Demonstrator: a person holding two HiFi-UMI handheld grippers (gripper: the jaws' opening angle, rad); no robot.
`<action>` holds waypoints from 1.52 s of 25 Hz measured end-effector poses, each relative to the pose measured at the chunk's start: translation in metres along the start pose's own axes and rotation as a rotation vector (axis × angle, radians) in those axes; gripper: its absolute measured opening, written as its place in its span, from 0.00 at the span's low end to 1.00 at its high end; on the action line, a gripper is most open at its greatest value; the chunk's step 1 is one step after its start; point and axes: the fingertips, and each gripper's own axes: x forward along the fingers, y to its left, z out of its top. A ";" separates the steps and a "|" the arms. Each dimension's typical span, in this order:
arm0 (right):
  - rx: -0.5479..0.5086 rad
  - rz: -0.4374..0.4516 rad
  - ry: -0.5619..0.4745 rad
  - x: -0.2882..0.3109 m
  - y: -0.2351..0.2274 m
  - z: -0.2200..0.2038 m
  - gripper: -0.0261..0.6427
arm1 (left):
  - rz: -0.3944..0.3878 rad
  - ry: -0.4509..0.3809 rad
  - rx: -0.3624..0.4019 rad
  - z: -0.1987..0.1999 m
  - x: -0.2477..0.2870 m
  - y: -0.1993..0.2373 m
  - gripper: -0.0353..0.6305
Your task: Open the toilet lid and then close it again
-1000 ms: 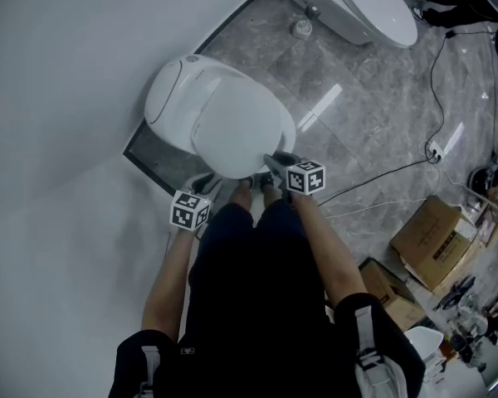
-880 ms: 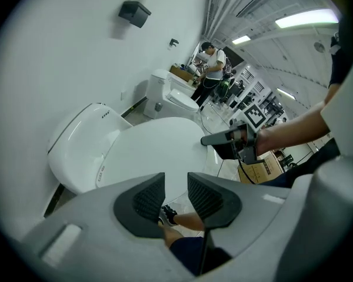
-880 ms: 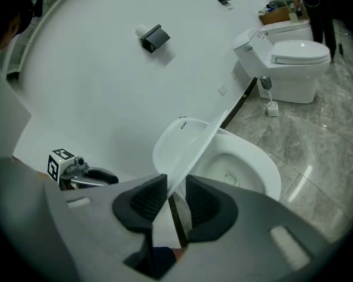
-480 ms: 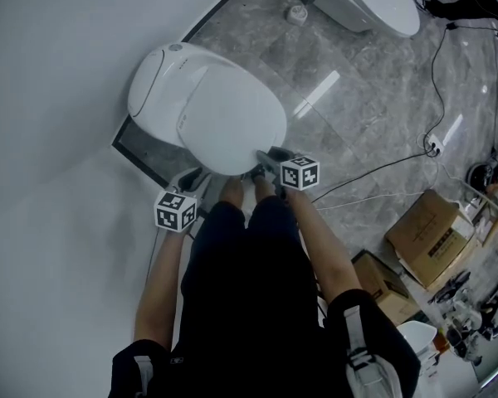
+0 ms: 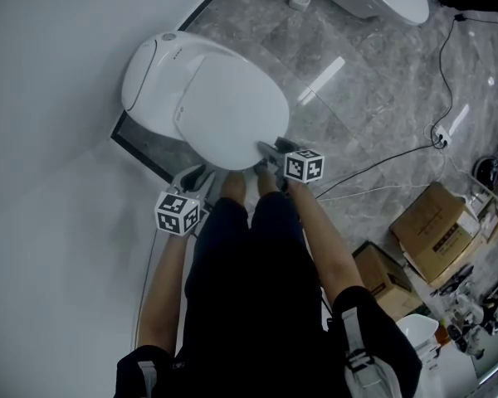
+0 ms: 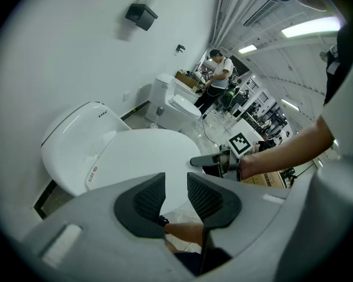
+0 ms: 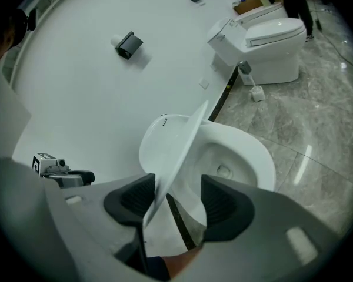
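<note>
Your right gripper (image 5: 267,150) has just been opening its jaws, with the partly raised toilet lid (image 5: 232,110) edge ungripped between them; your left gripper (image 5: 201,177) hangs nearby, jaws apart, empty

Marble floor (image 5: 373,114) — toilet (image 5: 207,98), cardboard box (image 5: 436,230), cable (image 5: 382,168)

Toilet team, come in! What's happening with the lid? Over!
Right gripper open, jaws just opening, edge of lid between them. Left gripper open, empty. Lid partly raised over bowl. Nothing seen blocking it.
</note>
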 end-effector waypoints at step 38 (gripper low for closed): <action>-0.039 -0.389 0.198 0.031 -0.154 -0.062 0.49 | -0.029 0.032 -0.028 -0.039 0.058 0.041 0.24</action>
